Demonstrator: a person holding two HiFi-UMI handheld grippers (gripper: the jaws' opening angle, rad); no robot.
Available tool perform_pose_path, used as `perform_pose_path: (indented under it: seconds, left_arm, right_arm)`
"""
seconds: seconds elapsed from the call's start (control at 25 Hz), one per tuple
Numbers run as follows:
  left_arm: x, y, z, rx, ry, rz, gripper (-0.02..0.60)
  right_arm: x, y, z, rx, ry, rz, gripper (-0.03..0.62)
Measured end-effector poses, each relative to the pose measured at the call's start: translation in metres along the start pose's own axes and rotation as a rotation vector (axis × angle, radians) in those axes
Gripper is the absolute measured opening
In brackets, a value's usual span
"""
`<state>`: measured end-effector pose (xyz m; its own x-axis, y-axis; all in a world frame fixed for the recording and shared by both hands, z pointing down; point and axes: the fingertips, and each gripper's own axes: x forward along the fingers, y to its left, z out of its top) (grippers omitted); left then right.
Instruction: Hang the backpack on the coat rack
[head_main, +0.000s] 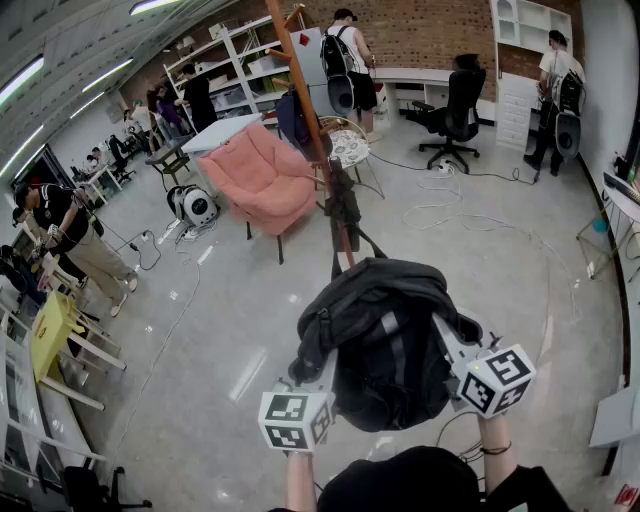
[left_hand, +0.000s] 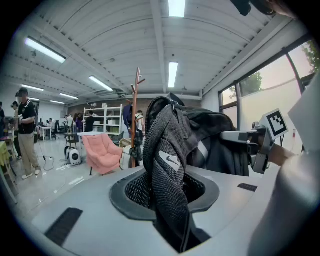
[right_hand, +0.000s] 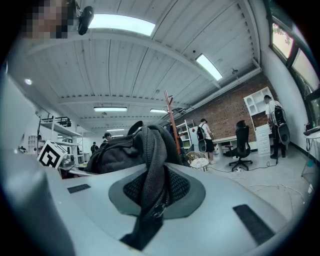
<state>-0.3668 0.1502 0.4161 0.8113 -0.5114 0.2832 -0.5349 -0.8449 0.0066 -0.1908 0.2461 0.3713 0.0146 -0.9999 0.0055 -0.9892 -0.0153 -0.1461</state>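
A black backpack (head_main: 385, 340) hangs in the air between my two grippers, low in the head view. My left gripper (head_main: 308, 375) is shut on a grey mesh shoulder strap (left_hand: 167, 160), which runs up out of its jaws. On the bag's other side my right gripper (head_main: 443, 335) is shut on the other mesh strap (right_hand: 150, 165). The wooden coat rack (head_main: 312, 120) stands just beyond the bag, and dark clothes hang on its pole. In the left gripper view the coat rack (left_hand: 135, 115) rises behind the bag; in the right gripper view the rack's top (right_hand: 171, 112) shows above it.
A pink armchair (head_main: 262, 180) and a round wicker table (head_main: 348, 145) stand beside the rack. Cables (head_main: 440, 205) trail over the grey floor. A black office chair (head_main: 455, 110) is at the back right, a yellow chair (head_main: 50, 335) at the left. Several people stand around the room.
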Motion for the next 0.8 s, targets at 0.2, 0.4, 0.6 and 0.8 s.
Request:
perform_pose_path:
  seconds: [0.2,0.4,0.6,0.8]
  left_arm:
    - [0.000,0.003,0.000,0.001,0.004,-0.004,0.133]
    - [0.005,0.003,-0.002,-0.001,0.009,-0.009,0.133]
    - [0.008,0.004,-0.005,-0.004,0.016,-0.003,0.133]
    - [0.031,-0.013,0.002,-0.005,0.018,0.011,0.133]
  right_arm:
    - [0.002,0.003,-0.001,0.013,0.002,-0.008,0.041]
    - [0.004,-0.001,-0.004,0.014,0.005,-0.011,0.041]
    - [0.007,-0.005,-0.007,0.022,0.011,-0.012,0.041]
    - [0.007,-0.034,-0.004,0.032,0.012,0.000,0.041]
